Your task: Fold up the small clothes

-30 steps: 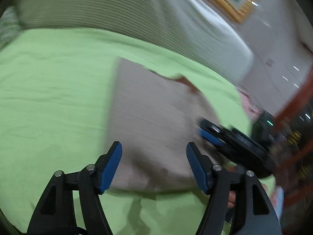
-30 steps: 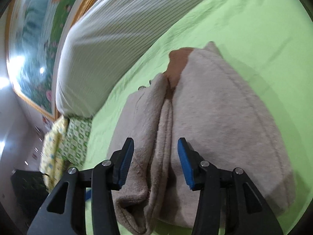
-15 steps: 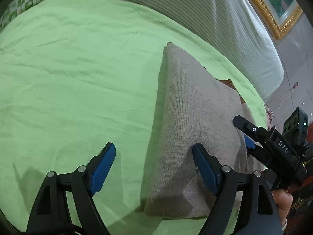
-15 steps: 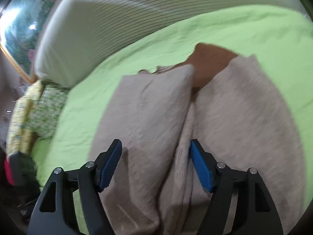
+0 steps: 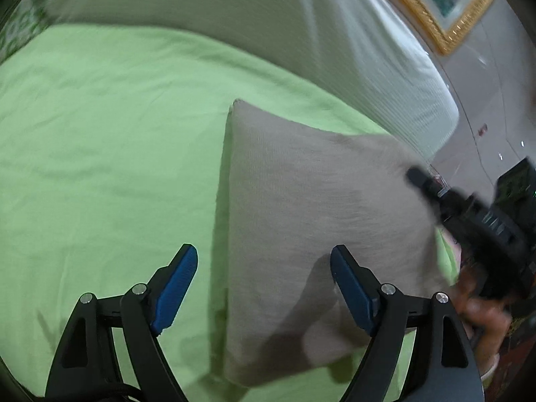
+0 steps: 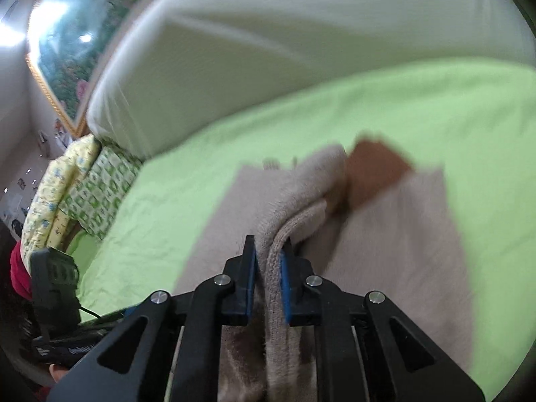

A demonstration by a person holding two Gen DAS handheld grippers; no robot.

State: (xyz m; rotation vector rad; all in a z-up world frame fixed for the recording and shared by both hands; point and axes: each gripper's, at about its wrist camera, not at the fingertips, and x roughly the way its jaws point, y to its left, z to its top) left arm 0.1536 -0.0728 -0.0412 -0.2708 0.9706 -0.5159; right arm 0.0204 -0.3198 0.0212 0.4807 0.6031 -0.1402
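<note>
A beige knitted garment (image 5: 301,221) lies folded on the green sheet (image 5: 100,154). My left gripper (image 5: 263,268) is open and empty, hovering over the garment's left edge. In the right wrist view my right gripper (image 6: 268,261) is shut on a thick fold of the same beige garment (image 6: 395,234), lifting that fold a little. A brown patch (image 6: 375,167) shows at the garment's far end. The right gripper's body (image 5: 482,227) shows at the right of the left wrist view.
A white striped pillow or bolster (image 5: 268,26) lies along the far side of the bed. A yellow and green patterned cloth (image 6: 77,191) lies at the left. A gold-framed picture (image 5: 435,10) hangs on the wall behind.
My right gripper has closed from wide open onto a fold of the beige garment. My left gripper stayed open and shifted slightly over the garment's left edge.
</note>
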